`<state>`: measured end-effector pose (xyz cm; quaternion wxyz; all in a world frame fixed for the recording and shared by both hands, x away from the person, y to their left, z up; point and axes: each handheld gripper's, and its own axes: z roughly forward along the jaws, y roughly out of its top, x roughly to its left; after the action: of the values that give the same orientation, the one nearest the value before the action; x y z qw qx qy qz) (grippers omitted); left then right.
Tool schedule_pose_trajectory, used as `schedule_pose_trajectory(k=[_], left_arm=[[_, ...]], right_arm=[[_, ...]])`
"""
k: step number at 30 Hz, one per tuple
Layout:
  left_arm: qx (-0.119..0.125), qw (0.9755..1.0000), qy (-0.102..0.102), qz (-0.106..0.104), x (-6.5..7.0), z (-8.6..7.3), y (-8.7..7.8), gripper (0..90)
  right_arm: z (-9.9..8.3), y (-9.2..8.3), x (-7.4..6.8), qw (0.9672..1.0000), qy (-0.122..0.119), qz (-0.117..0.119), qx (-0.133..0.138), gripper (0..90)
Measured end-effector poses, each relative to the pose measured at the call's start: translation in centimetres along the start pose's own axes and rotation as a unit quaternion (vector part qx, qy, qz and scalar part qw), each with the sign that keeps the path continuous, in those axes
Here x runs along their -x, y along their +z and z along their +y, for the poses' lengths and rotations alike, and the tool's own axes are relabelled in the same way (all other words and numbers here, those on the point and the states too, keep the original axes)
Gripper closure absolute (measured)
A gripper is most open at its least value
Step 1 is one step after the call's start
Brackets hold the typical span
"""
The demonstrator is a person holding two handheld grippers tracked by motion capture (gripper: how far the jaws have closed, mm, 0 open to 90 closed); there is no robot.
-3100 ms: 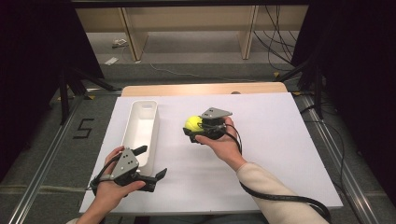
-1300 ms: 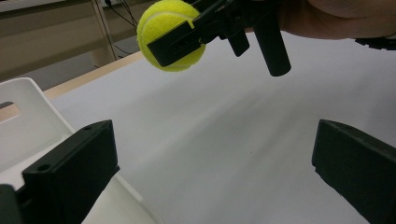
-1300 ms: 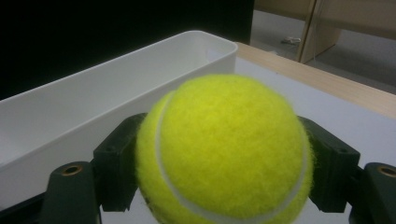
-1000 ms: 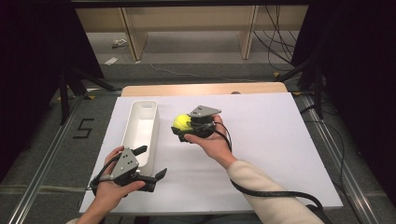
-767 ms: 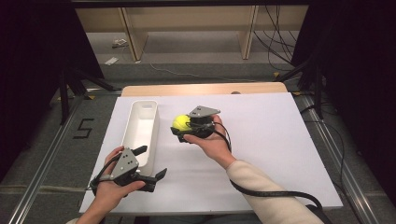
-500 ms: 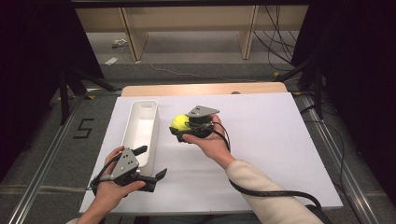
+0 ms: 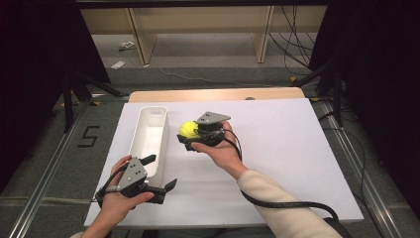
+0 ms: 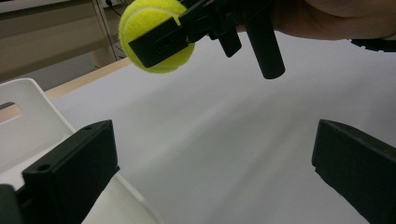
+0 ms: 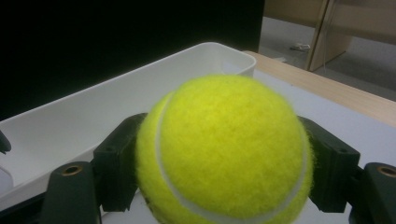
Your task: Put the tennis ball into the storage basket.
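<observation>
The right gripper (image 7: 190, 135) squeezes the tennis ball (image 7: 188, 130) between its jaws and holds it up in the air, just beside the long white bin (image 7: 148, 136). The ball is round and fuzzy — it could pop out if the squeeze gets loose, then bounce off the white table (image 7: 277, 148). It could also bump the bin's near wall if it comes in too low. The left gripper (image 7: 161, 181) rests by the bin's near end, jaws wide apart and holding nothing. There is lots of bare table to the right.
</observation>
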<state>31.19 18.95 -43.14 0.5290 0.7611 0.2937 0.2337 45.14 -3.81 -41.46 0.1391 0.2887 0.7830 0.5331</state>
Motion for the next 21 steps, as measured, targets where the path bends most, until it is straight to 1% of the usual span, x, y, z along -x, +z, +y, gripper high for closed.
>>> schedule_pose_trajectory(k=[10, 21], left_arm=[[0.000, 1.0000, -0.001, -0.001, -0.02, 0.00, -0.04, 0.0], [0.000, 1.0000, -0.001, -0.001, 0.00, -0.01, -0.03, 0.0]], right_arm=[[-0.14, 0.54, -0.41, 1.0000, -0.002, 0.005, -0.005, 25.9], [0.16, 0.91, -0.78, 1.0000, -0.004, 0.008, -0.003, 26.0]])
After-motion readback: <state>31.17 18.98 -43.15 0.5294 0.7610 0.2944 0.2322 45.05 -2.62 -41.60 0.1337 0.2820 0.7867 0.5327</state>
